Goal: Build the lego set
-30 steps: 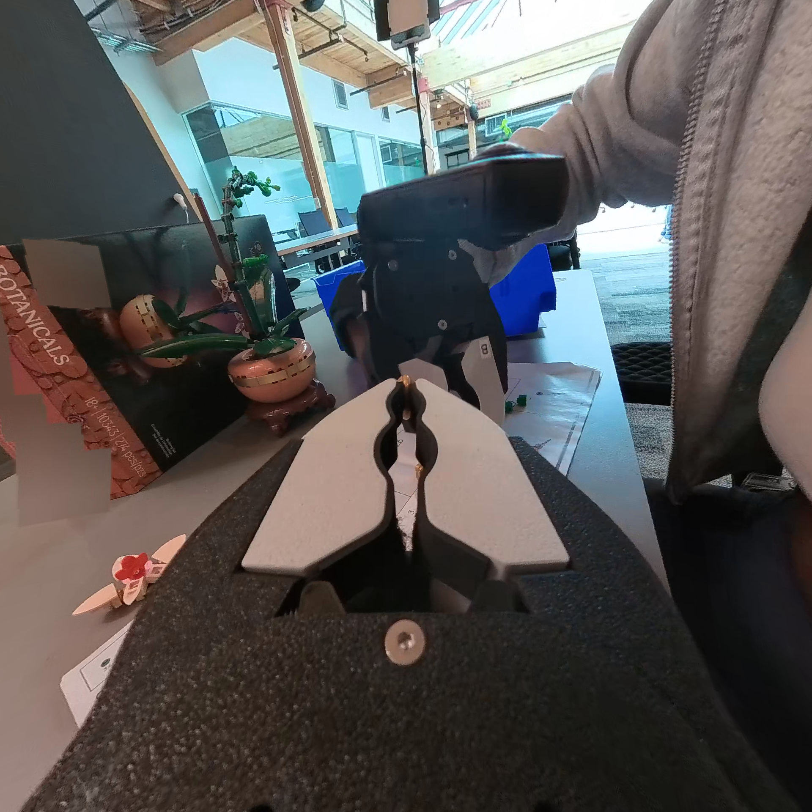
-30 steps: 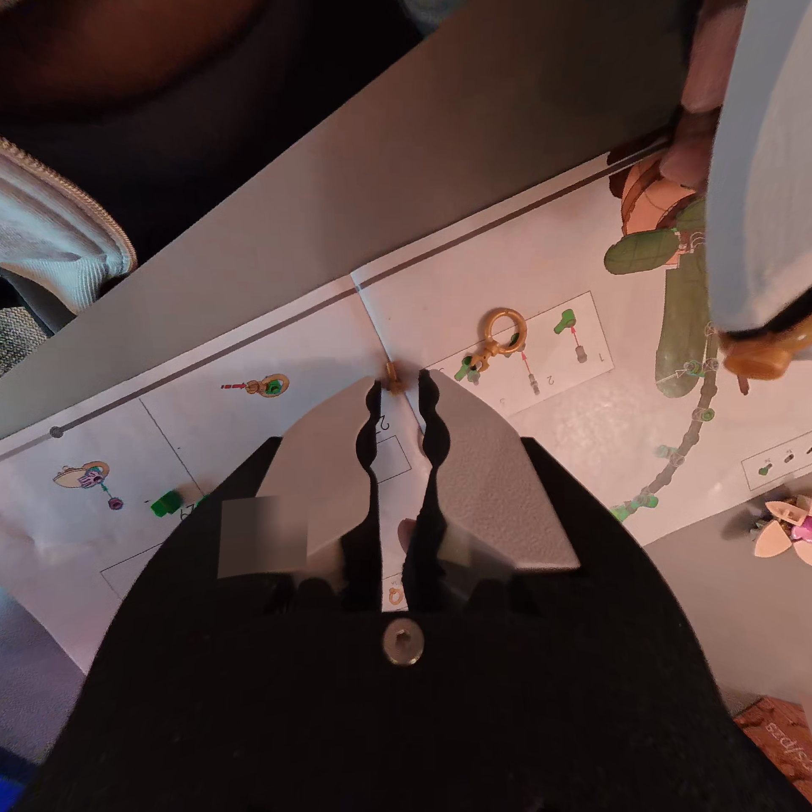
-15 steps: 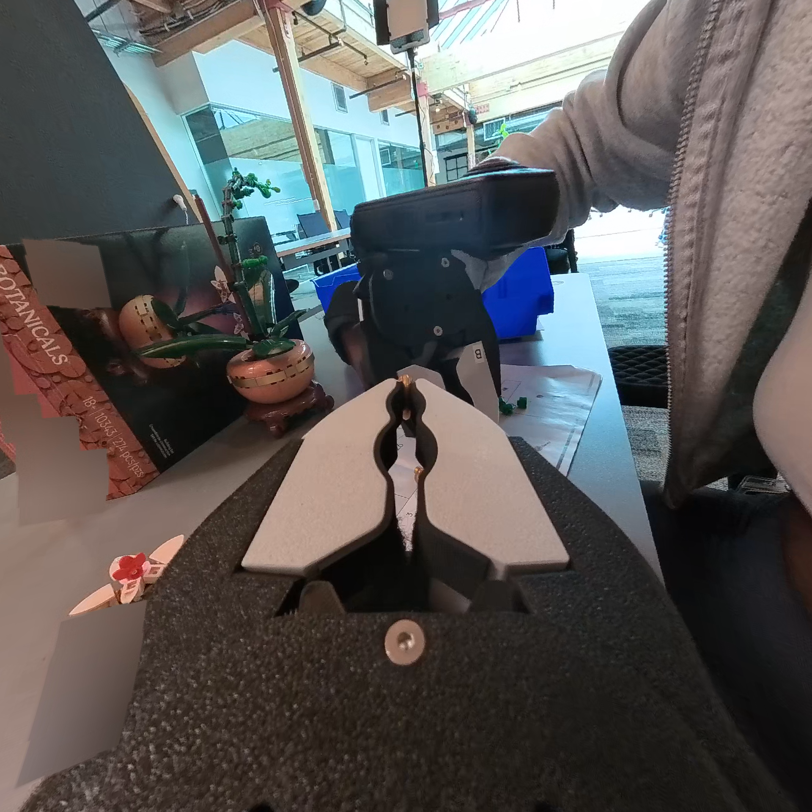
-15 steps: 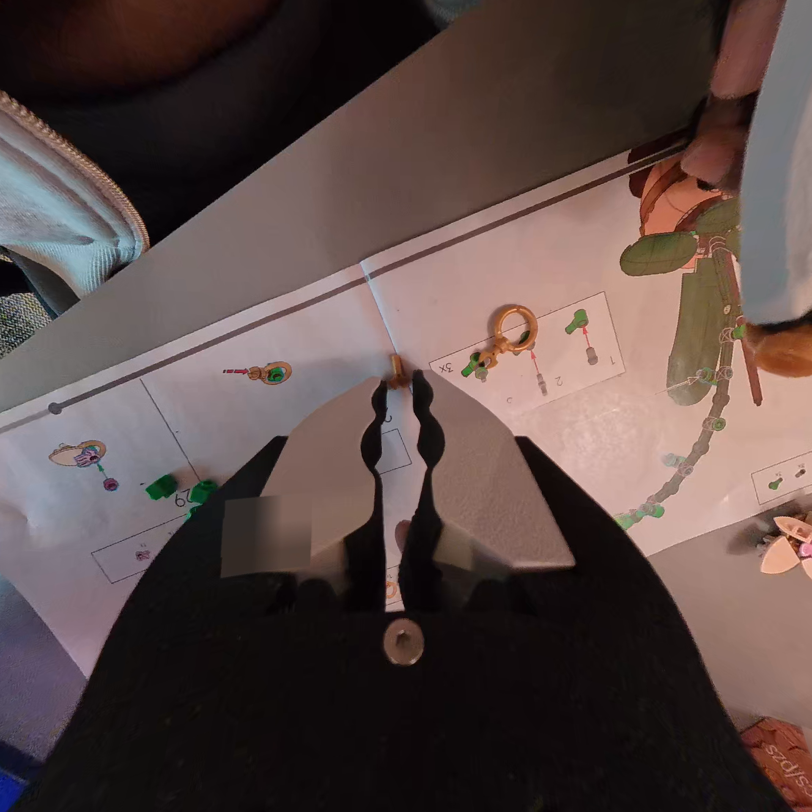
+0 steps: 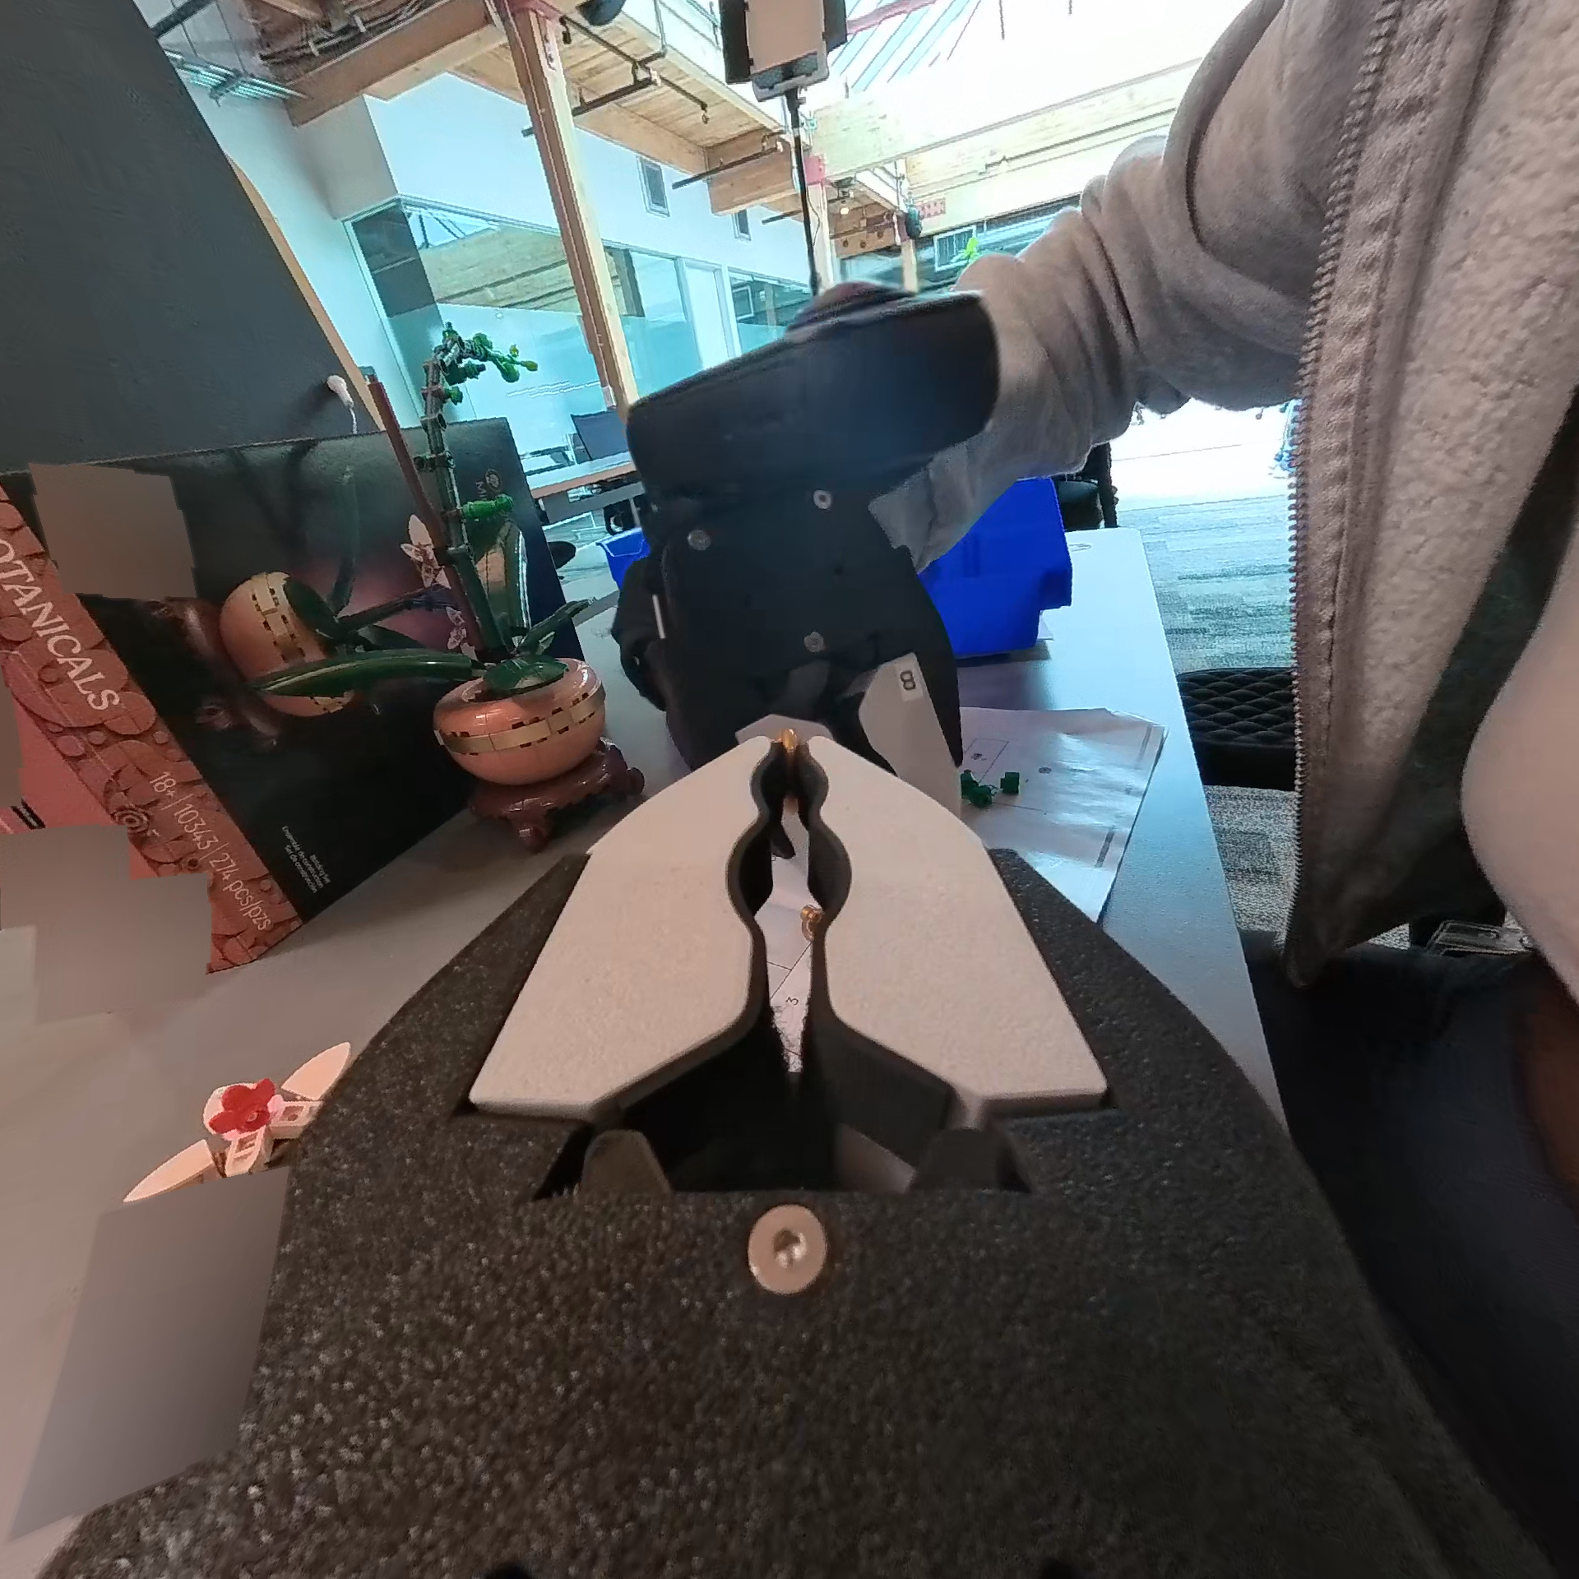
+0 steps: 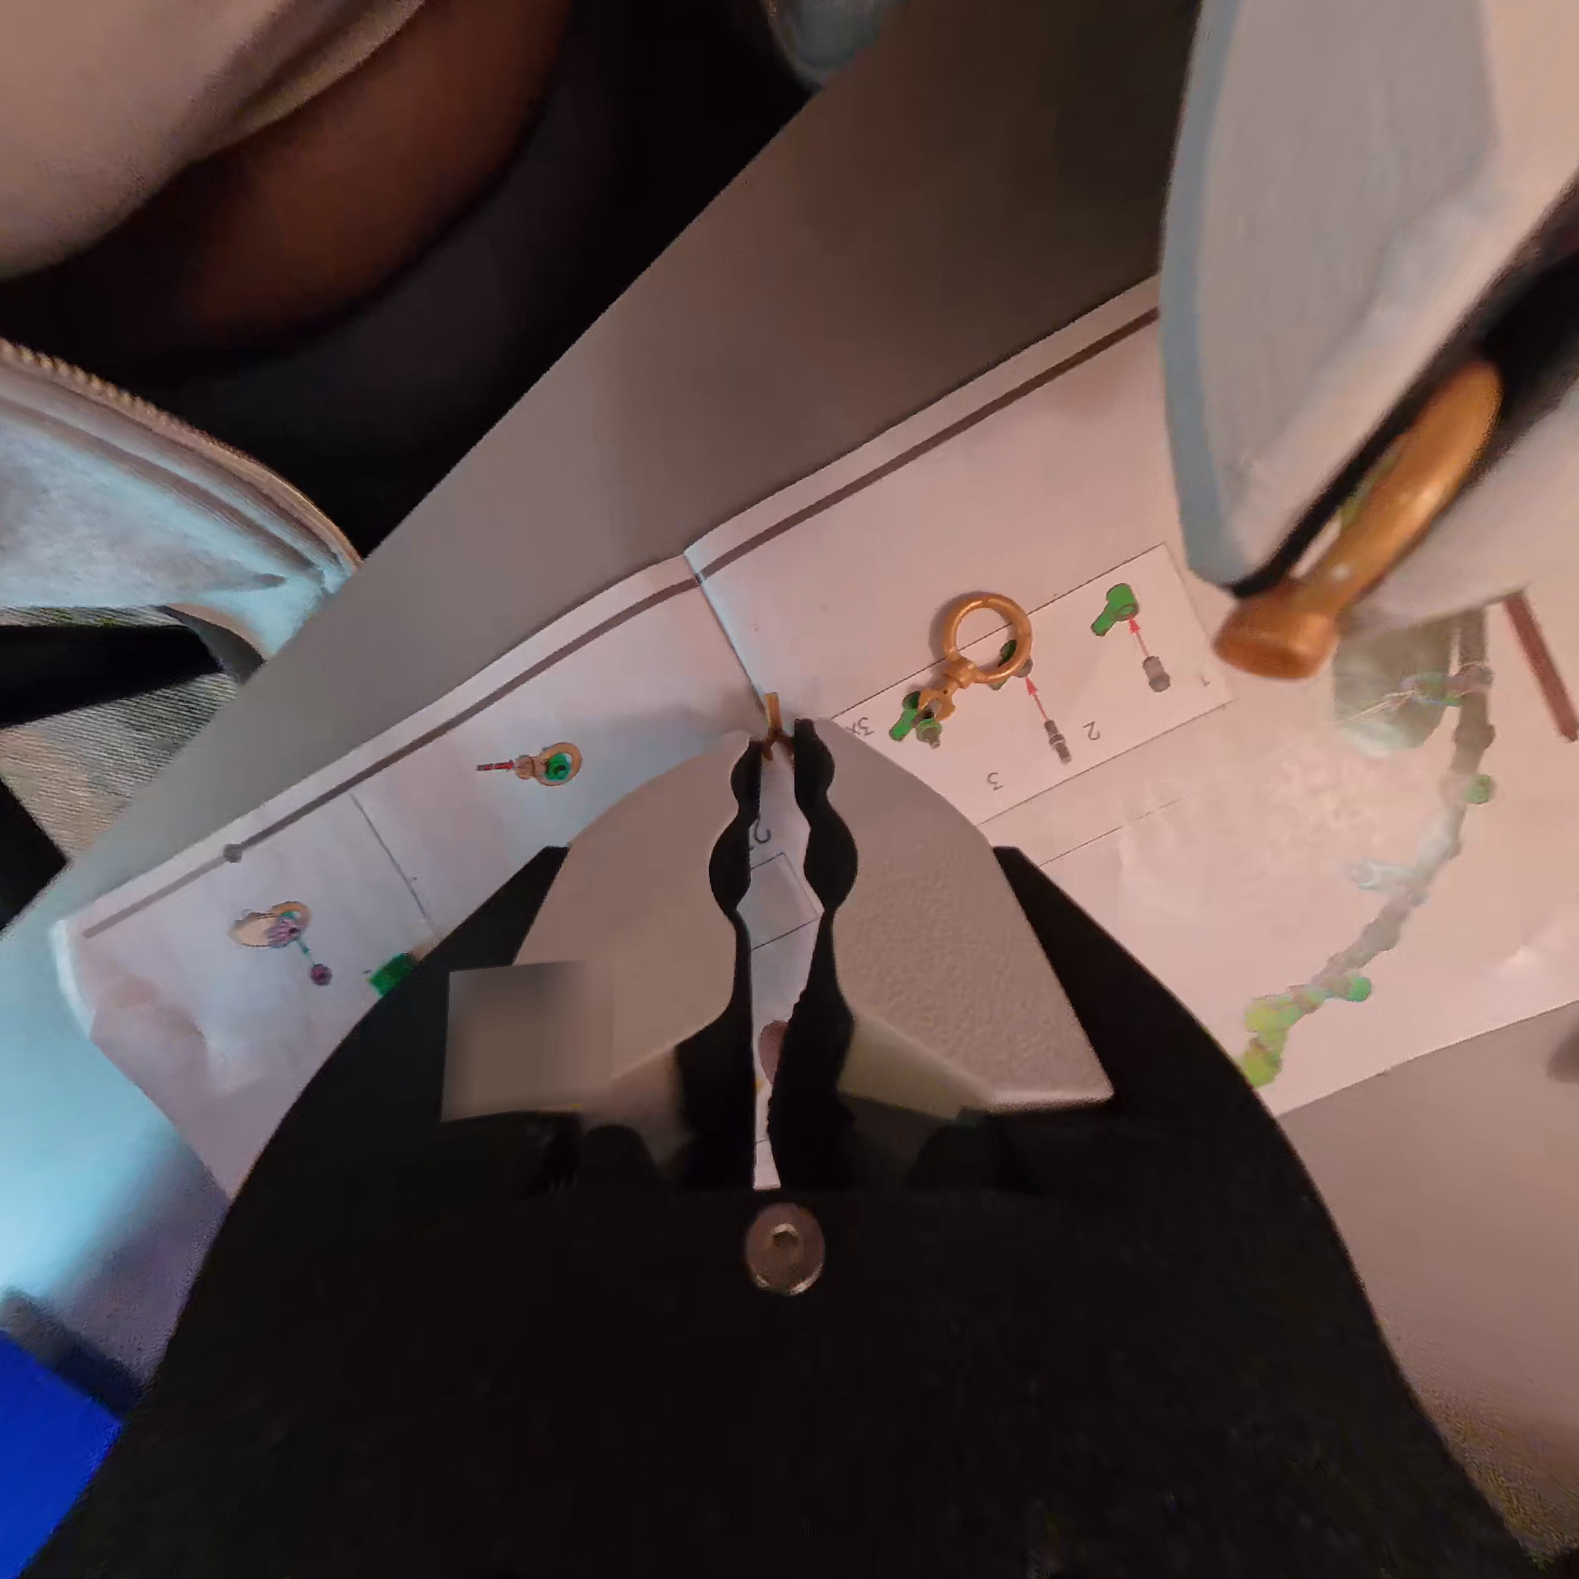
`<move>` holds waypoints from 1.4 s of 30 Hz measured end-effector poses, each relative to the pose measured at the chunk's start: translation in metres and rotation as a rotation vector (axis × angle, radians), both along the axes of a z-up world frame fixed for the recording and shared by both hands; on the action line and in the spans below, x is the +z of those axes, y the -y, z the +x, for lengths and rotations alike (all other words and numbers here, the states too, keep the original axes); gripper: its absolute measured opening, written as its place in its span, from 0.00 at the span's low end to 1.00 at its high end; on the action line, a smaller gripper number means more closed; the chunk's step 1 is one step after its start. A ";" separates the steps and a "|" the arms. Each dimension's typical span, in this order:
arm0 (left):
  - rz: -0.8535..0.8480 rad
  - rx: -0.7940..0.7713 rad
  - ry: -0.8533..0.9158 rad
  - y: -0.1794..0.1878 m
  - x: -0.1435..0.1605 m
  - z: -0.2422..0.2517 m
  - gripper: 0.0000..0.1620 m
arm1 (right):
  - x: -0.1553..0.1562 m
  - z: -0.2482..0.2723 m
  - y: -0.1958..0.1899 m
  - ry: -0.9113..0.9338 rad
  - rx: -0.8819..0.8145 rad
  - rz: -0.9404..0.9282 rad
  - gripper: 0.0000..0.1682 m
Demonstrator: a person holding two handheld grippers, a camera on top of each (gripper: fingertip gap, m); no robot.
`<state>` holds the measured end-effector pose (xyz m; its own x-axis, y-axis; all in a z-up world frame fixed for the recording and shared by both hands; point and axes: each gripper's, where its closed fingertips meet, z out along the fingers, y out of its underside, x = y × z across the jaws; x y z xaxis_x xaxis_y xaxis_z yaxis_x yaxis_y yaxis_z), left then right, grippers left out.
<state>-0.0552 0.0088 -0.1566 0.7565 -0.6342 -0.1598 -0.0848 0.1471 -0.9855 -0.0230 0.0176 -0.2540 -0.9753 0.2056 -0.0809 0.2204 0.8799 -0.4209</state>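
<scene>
Because the next move probably joins two gold parts, what matters is how each lies over the manual (image 6: 1068,854), which is spread open on the tabletop (image 6: 769,342).

The right gripper (image 6: 777,743) points down at the manual's centre fold. Its jaws are drawn in to a narrow slit, and a small gold pin (image 6: 773,713) sits at their very tips, on the fold. The pin's long axis seems to run along the fold, roughly in line with the fingers. I cannot tell whether the tips are pinching it or only bracketing it.

The left gripper (image 5: 790,752) hangs above the manual's page with the boxed step drawings, clear of the paper. It is clamped flat on a gold ring (image 6: 1401,513). The ring's open socket end sticks out below the fingers and points down toward that page.

From the fold, the ring lies off to the boxed-drawing side and higher. My judgement is that the pin must be lifted and turned end-on to that socket. The right gripper is the nearer one for this.
</scene>
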 end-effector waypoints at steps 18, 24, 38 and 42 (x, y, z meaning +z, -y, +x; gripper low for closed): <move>-0.103 0.072 -0.109 -0.007 -0.019 -0.001 0.01 | 0.036 -0.019 -0.037 0.044 -0.590 -0.006 0.04; -0.125 0.071 -0.118 -0.008 -0.020 0.005 0.01 | 0.061 -0.020 -0.038 -0.309 -0.766 -0.031 0.04; -0.234 0.020 0.008 -0.012 -0.021 0.025 0.01 | 0.066 -0.011 -0.016 -0.814 -0.849 0.121 0.04; -0.226 -0.032 0.131 -0.010 -0.011 0.022 0.01 | 0.079 -0.011 -0.017 -0.892 -0.895 0.049 0.04</move>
